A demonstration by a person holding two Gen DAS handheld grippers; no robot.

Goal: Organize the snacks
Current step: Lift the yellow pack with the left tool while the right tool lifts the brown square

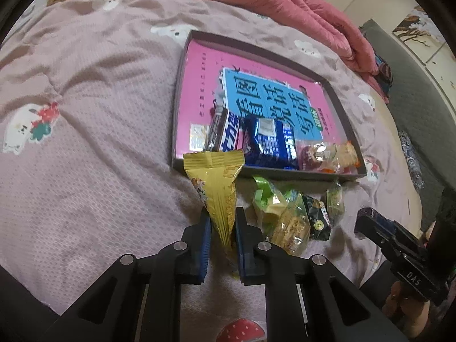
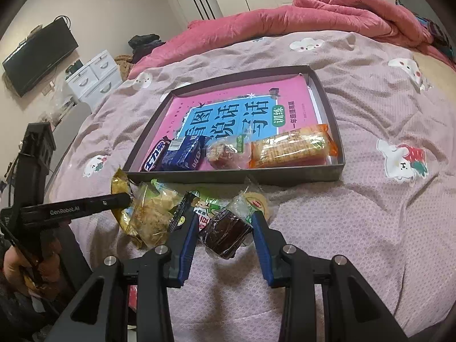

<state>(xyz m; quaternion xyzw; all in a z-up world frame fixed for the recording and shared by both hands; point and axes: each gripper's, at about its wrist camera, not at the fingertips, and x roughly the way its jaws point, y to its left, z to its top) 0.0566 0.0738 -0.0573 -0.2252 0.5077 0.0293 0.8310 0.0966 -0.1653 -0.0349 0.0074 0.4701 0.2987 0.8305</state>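
My left gripper point(image 1: 222, 213) is shut on the narrow end of a gold snack packet point(image 1: 216, 176), which stands up between the blue pads just before the box's near left corner. In the right wrist view the same packet point(image 2: 119, 185) hangs at the left gripper's tip. My right gripper point(image 2: 225, 216) is shut on a dark brown cake in clear wrap point(image 2: 226, 235), with a pad at each side. A grey shallow box point(image 2: 228, 175) on the bed holds a pink and blue book, a chocolate bar point(image 2: 155, 158), a blue biscuit pack point(image 2: 182, 154), a reddish wrapped cake point(image 2: 222, 154) and an orange packet point(image 2: 290, 148).
Loose snacks lie on the bedding before the box: a clear packet of flossy cake point(image 2: 154, 216), green packets point(image 1: 270, 199) and a small black one point(image 1: 319, 219). A pink quilt point(image 2: 313, 20) is heaped at the far side. The right gripper point(image 1: 367, 222) shows at the left view's right edge.
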